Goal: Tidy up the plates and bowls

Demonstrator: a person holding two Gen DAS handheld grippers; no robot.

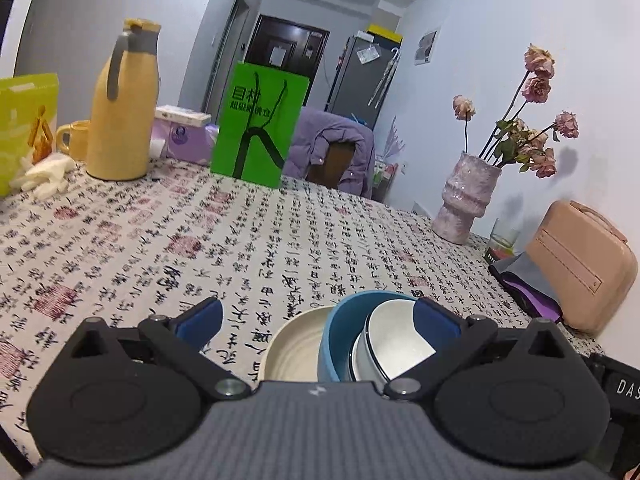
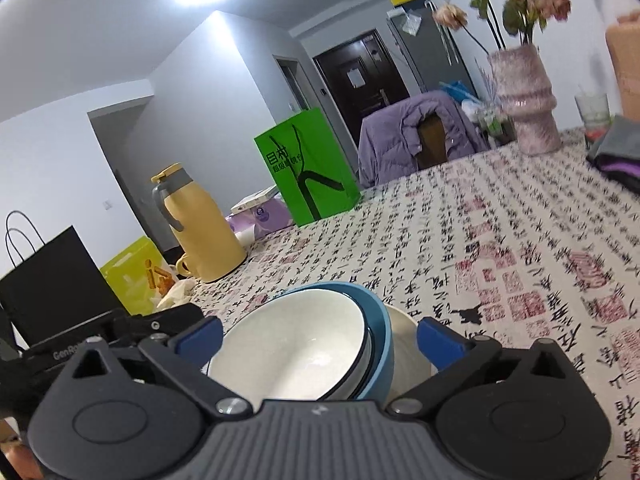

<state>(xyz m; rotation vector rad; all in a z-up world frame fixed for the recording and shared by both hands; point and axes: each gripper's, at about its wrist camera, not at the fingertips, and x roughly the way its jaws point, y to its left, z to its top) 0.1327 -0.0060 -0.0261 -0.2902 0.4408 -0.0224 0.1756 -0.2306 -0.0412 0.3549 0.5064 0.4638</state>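
Two grippers, the left gripper (image 1: 318, 320) and the right gripper (image 2: 320, 338), stand with jaws spread wide and pads clear of the crockery, holding nothing. Between them, on the calligraphy tablecloth (image 1: 240, 240), a white bowl (image 2: 296, 340) sits tilted inside a blue bowl (image 1: 340, 332), which leans in a cream bowl (image 1: 292, 344). Judged best: level the nest before leaving, well clear of the pink vase (image 1: 466, 200) beyond.

A white bowl (image 2: 296, 344) sits tilted inside a blue bowl (image 2: 378, 344), beside a cream bowl (image 1: 298, 344).
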